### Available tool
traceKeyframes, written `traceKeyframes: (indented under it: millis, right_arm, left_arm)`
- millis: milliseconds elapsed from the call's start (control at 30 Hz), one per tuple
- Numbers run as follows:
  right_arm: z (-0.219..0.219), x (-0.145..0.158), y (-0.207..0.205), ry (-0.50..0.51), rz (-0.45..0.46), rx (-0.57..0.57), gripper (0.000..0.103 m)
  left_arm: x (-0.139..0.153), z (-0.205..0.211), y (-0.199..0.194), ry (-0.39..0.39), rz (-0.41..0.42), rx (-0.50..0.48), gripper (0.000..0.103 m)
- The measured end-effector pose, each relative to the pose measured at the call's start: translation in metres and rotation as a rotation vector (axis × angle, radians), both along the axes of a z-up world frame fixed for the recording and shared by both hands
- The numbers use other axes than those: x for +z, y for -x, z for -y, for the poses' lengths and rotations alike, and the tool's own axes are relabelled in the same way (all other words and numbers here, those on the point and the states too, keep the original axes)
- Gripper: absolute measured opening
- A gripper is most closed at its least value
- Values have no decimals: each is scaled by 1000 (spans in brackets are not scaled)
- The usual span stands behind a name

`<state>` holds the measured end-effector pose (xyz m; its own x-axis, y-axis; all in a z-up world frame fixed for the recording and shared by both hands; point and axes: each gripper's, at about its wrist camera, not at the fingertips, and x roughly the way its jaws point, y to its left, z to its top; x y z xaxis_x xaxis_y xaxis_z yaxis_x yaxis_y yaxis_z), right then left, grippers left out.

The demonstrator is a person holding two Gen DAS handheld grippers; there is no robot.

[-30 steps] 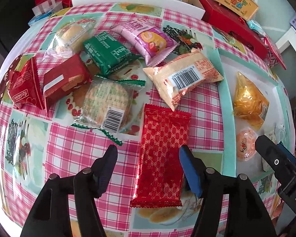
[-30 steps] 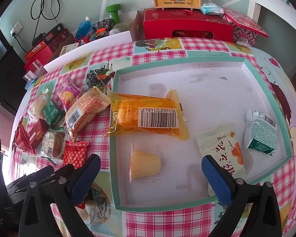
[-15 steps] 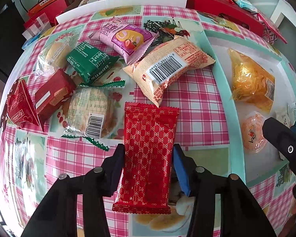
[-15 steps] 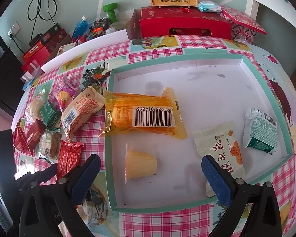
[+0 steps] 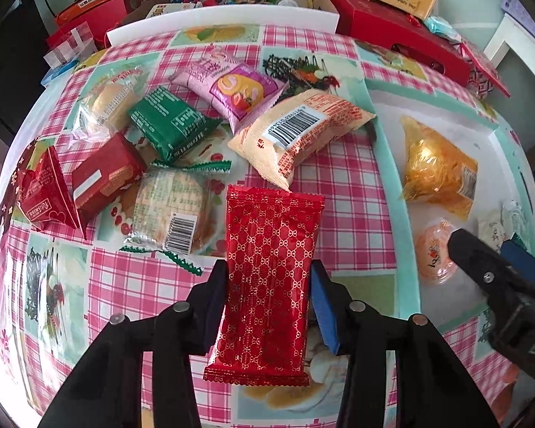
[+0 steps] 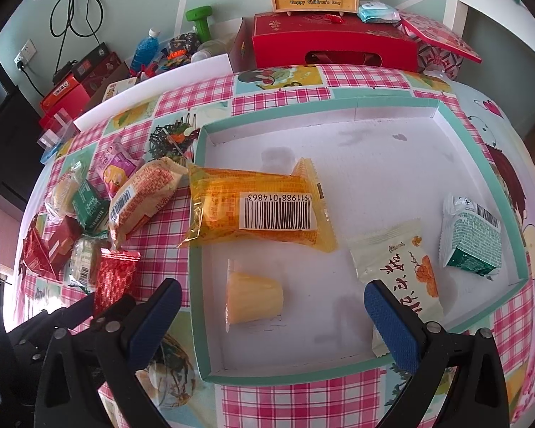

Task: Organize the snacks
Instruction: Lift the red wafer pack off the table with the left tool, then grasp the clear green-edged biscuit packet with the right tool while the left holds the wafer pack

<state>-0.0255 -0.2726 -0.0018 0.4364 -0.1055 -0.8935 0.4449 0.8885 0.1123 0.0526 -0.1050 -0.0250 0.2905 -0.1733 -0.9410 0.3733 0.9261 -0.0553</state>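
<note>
A red gold-patterned snack packet (image 5: 273, 232) stands between the jaws of my left gripper (image 5: 267, 274), which are closing, and both pads press its sides. The packet hangs just above the checked tablecloth, its top edge tilted towards the loose snacks. In the right wrist view the same packet (image 6: 116, 274) shows at lower left. My right gripper (image 6: 273, 290) stands open over the near part of the teal-rimmed tray (image 6: 196, 249), above a yellow jelly cup (image 6: 253, 297), holding nothing.
The tray also holds an orange packet (image 6: 260, 210), a cream packet (image 6: 396, 267) and a green-white packet (image 6: 470, 235). Left of it lie several loose snacks, among them a beige packet (image 5: 299, 135), a green one (image 5: 167, 121) and a round cracker (image 5: 171, 210). Red boxes (image 6: 331, 41) stand behind.
My left gripper's jaws closed from wide apart onto the red packet, and the packet has come up off the cloth a little. The right gripper has stayed where it was.
</note>
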Motion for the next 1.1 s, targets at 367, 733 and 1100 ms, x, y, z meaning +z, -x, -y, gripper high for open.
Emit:
traceKeyframes:
  millis: [367,733,1100]
  right_arm:
    - [-11,11,-2,25,61,16,103]
    - [-52,27,-22,7,151,111,103]
    - [-129,2,-79,-27,76,302,103]
  left_arm:
    - [39,-38,-9,119,46,75,47]
    - [42,-94,-45,157,72,254,47]
    - [30,-144,-63,153,39,394,47]
